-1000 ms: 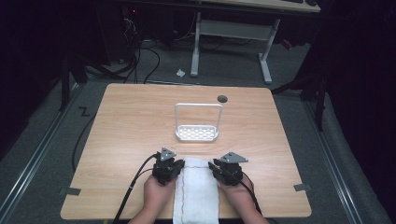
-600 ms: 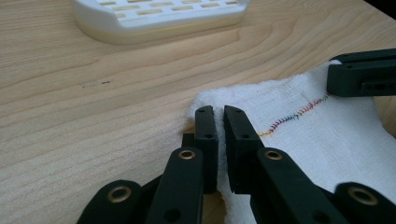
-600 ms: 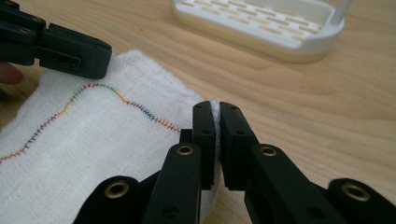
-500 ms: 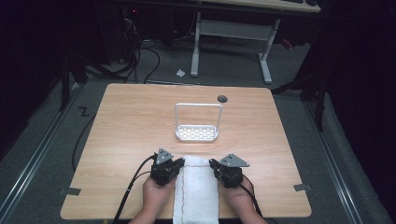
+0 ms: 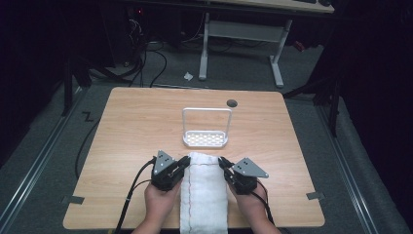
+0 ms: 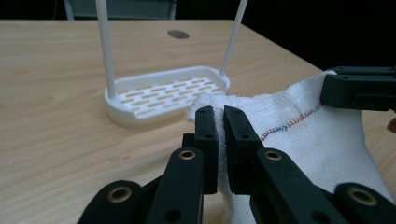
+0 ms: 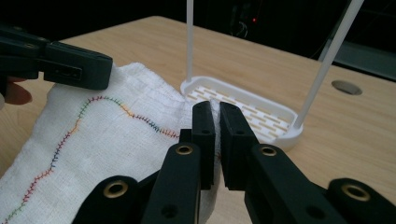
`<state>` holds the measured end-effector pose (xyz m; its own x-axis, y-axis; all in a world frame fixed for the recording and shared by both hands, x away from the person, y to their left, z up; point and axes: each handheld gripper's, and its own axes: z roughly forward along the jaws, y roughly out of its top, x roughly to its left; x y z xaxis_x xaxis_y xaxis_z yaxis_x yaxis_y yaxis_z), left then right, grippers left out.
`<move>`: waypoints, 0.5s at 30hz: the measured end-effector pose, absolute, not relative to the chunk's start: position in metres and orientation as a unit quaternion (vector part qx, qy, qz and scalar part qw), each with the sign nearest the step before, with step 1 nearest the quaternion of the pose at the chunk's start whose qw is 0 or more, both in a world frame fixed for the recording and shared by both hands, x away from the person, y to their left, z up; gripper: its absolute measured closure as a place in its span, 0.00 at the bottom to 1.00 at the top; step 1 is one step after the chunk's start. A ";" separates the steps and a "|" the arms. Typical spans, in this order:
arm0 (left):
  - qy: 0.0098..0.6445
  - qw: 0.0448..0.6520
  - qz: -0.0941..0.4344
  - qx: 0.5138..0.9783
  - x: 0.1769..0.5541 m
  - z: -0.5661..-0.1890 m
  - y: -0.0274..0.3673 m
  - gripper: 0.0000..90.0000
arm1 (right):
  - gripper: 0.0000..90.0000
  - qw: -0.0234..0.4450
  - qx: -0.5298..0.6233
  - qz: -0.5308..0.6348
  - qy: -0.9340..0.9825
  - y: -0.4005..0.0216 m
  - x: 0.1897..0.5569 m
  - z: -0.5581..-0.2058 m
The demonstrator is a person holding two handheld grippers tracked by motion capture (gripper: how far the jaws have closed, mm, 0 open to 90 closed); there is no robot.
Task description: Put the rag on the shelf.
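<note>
Right now your left gripper (image 6: 219,116) has its jaws pinched nearly together on the far left corner of the towel (image 5: 204,195), and your right gripper (image 7: 215,112) is clamped the same way on the far right corner. In both gripper views only a thin fold of cloth sits between the jaws, close to the edge, so either bite looks shallow.

That is the main risk: lift or pull unevenly and one corner could slide out, leaving the towel hanging from a single gripper. Its near end runs over the table's (image 5: 122,146) front edge between your forearms, so that trailing weight may drag against you as you raise it. Spreading your hands too hard could also tug a corner free.

The towel's far edge lies just short of the rack (image 5: 205,139), a white slotted tray with a tall wire hoop, and in both gripper views the tray sits right behind the jaws. Moving forward low would likely bump the tray or shove it; the hoop's thin posts could snag the cloth.

Farther back, a dark round grommet (image 5: 232,103) sits in the tabletop, well clear of your work.
</note>
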<state>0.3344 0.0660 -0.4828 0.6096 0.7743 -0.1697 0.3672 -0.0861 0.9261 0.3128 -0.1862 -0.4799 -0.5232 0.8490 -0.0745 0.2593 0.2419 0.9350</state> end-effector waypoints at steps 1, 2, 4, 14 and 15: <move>0.396 0.549 0.197 0.709 0.332 -0.478 0.066 0.94 | 0.95 0.306 0.382 0.487 0.723 -0.186 0.312 -0.478; 0.394 0.552 0.202 0.707 0.330 -0.476 0.066 0.94 | 0.95 0.311 0.379 0.492 0.720 -0.186 0.311 -0.475; 0.387 0.564 0.215 0.697 0.325 -0.465 0.066 0.94 | 0.95 0.317 0.375 0.508 0.708 -0.188 0.308 -0.466; 0.364 0.591 0.242 0.677 0.322 -0.434 0.067 0.94 | 0.95 0.339 0.356 0.540 0.683 -0.191 0.304 -0.436; 0.362 0.594 0.244 0.676 0.322 -0.431 0.067 0.94 | 0.95 0.342 0.355 0.545 0.679 -0.191 0.304 -0.432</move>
